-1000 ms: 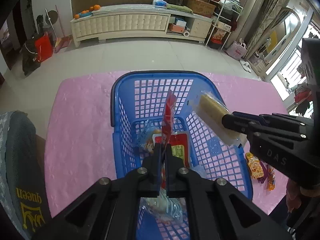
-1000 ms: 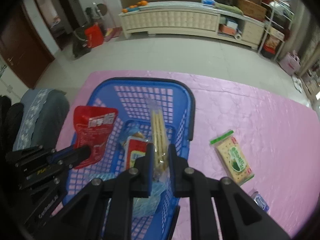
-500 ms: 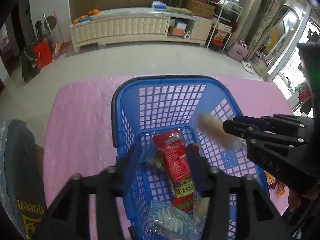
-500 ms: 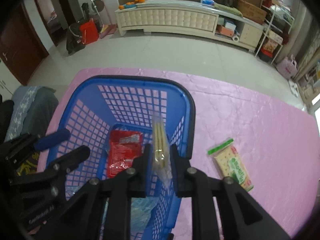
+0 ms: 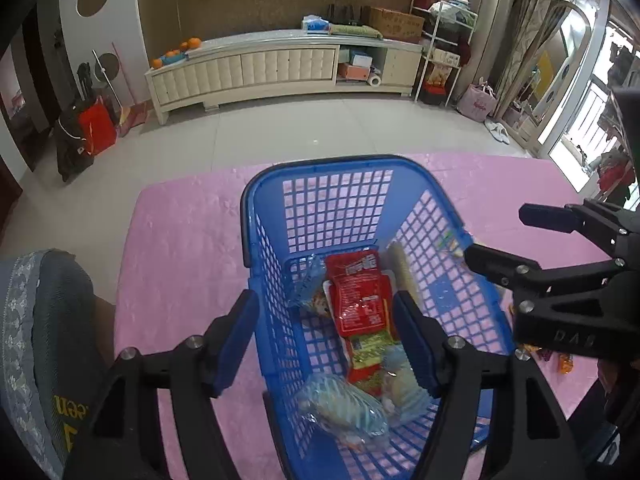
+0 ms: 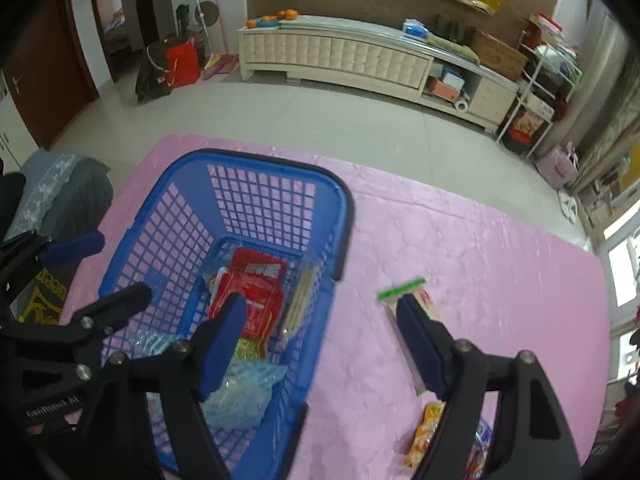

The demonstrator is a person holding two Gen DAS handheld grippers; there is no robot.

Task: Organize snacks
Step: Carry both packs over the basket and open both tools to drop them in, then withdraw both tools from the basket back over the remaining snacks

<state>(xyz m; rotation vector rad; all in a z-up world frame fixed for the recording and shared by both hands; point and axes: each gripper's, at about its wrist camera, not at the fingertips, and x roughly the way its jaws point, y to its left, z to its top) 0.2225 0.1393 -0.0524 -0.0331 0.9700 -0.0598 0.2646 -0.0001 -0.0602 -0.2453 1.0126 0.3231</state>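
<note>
1. Your left gripper [image 5: 326, 338] has just been opening; its jaws stand wide over the blue plastic lattice basket [image 5: 340, 204] and hold nothing.
2. The red foil snack packet [image 5: 360, 296] lies flat on the basket floor, and the long clear pack of yellow sticks [image 6: 302, 292] leans on the right wall.
3. Your right gripper [image 6: 320, 334] has also just been opening and is empty.
4. The green-topped cracker pack [image 6: 420, 300] lies on the pink tablecloth [image 6: 480, 264], outside the basket.

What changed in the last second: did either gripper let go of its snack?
Both did. The left gripper has just opened and its red packet now lies flat in the blue basket. The right gripper has just opened too, and its pale stick pack leans against the basket's wall. The green-topped cracker pack stayed on the pink cloth.
</note>
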